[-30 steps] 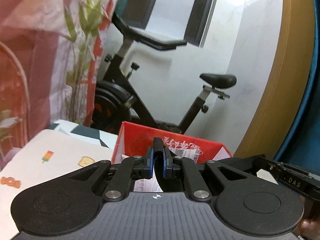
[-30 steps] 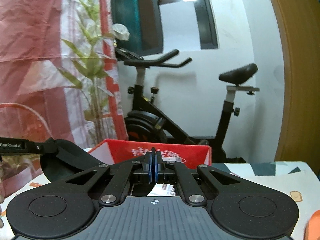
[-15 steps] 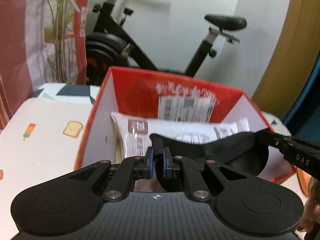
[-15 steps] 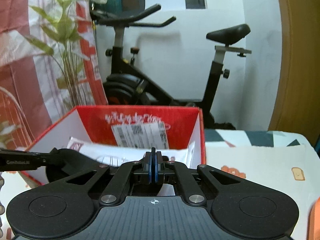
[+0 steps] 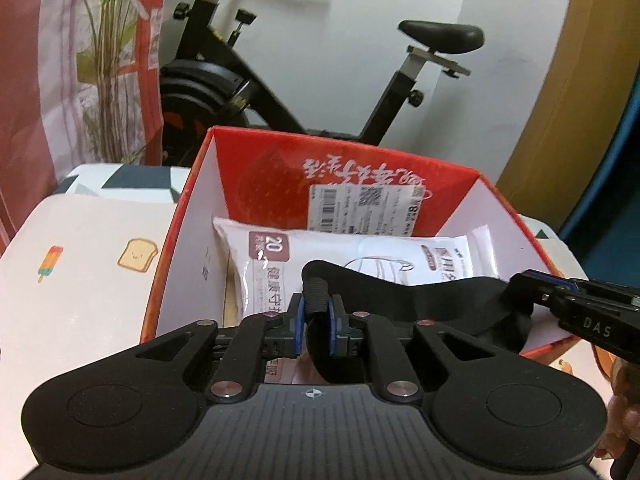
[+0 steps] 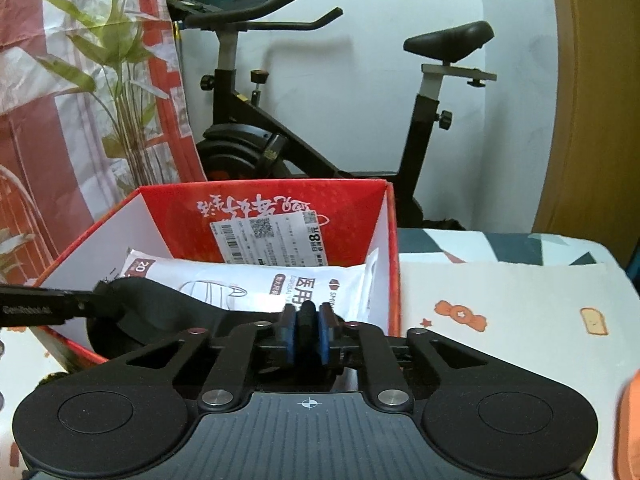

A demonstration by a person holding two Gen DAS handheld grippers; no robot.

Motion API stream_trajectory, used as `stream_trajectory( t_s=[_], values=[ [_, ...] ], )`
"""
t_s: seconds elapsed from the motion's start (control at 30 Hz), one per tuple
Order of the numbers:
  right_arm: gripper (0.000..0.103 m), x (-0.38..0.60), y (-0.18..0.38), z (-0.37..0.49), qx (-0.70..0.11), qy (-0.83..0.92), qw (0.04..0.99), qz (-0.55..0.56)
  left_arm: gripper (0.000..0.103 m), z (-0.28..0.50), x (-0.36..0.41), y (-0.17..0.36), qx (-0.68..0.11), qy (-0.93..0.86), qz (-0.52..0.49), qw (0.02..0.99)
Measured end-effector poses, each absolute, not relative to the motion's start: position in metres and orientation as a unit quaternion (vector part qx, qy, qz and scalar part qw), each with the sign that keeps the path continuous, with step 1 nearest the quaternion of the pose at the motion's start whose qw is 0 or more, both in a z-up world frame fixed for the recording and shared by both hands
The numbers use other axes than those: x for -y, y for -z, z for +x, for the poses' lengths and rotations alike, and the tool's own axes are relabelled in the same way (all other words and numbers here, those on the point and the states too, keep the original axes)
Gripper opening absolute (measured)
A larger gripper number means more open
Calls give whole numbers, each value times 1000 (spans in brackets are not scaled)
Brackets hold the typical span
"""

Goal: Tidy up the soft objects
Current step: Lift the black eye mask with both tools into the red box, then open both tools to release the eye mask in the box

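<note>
Left gripper (image 5: 315, 326) jaws clenched on one end of black cloth (image 5: 420, 300); right gripper (image 6: 307, 334) jaws clenched on the other end. Cloth hangs stretched over red box (image 5: 516, 220), above white packet (image 5: 360, 252). Box sits on worktop (image 5: 80, 280).

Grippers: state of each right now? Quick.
Left gripper: closed, pinching one end of the black fabric piece over the red box.
Right gripper: closed, pinching the other end.

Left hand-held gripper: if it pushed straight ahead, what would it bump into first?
Probably the white packet lying in the red box; the left hand-held gripper already pinches a black strap. Depth is unclear.
</note>
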State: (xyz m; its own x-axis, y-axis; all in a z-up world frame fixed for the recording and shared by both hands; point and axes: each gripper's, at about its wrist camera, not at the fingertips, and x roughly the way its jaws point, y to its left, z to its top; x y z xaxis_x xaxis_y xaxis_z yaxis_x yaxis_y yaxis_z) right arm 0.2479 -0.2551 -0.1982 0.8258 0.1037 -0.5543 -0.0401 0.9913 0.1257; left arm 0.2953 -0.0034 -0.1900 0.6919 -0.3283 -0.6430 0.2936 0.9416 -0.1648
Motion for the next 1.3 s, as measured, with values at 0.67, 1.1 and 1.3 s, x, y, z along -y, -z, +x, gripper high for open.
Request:
stream_trajectory(
  t_s=[0.67, 1.1, 1.3],
  values=[
    [103, 242, 171, 186, -220, -34, 972, 73, 103, 225, -12, 162, -287, 165, 6, 944],
    [103, 235, 210, 137, -252, -42, 964, 72, 103, 166, -44, 211, -351, 108, 4, 930],
    [103, 232, 237, 118, -293, -45, 952, 81, 103, 147, -54, 223, -367, 100, -32, 924]
  ],
)
